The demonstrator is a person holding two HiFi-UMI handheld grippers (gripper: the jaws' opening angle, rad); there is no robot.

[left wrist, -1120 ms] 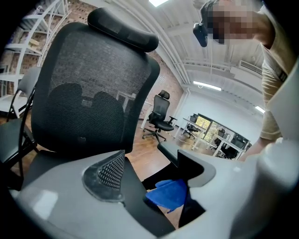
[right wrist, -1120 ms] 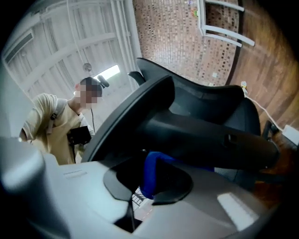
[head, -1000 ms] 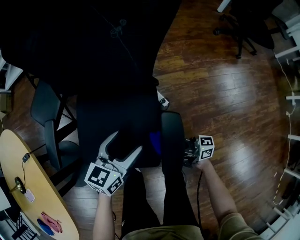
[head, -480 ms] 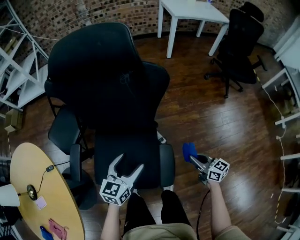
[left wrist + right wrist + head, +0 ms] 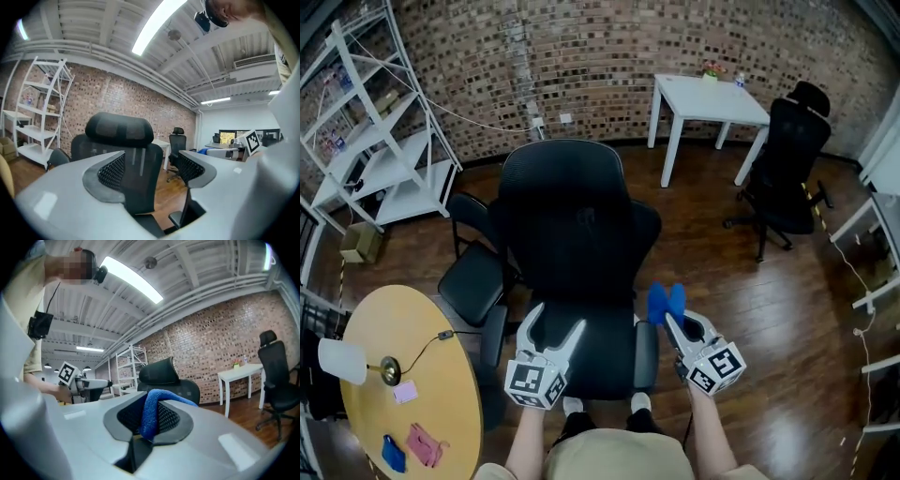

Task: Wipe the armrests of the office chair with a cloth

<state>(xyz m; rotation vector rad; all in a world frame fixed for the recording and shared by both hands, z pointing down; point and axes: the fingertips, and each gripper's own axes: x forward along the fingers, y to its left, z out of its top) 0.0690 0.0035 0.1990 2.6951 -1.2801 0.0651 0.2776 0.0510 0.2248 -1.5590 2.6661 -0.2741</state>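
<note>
Far L: 1 white shelf unit [image 5: 380, 141] against the brick wall, and below it 1 round wooden table [image 5: 441, 422] w/ 1 lamp [image 5: 342, 361] on it. Next comes 1 small dark chair [image 5: 473, 281], just beside the big black office chair [image 5: 577, 234] at centre. That makes 3 chairs in all, counting the one at far R. The centre chair has 2 armrests: L armrest [image 5: 494, 345] and R armrest [image 5: 646, 354]. There are 2 grippers, both held up over the seat's near edge. The left gripper [image 5: 557, 319] has its jaws wide apart w/ nothing btwn them; its own view shows only the chair back through the gap. The right gripper [image 5: 670, 322] is clamped on 1 blue cloth [image 5: 664, 300], which folds over the jaw tips. In the head view the cloth shows just R of the R armrest, up in the air, touching neither armrest. Further R: 1 white table [image 5: 708, 98], then 1 second black office chair [image 5: 787, 159] on the wood floor
</note>
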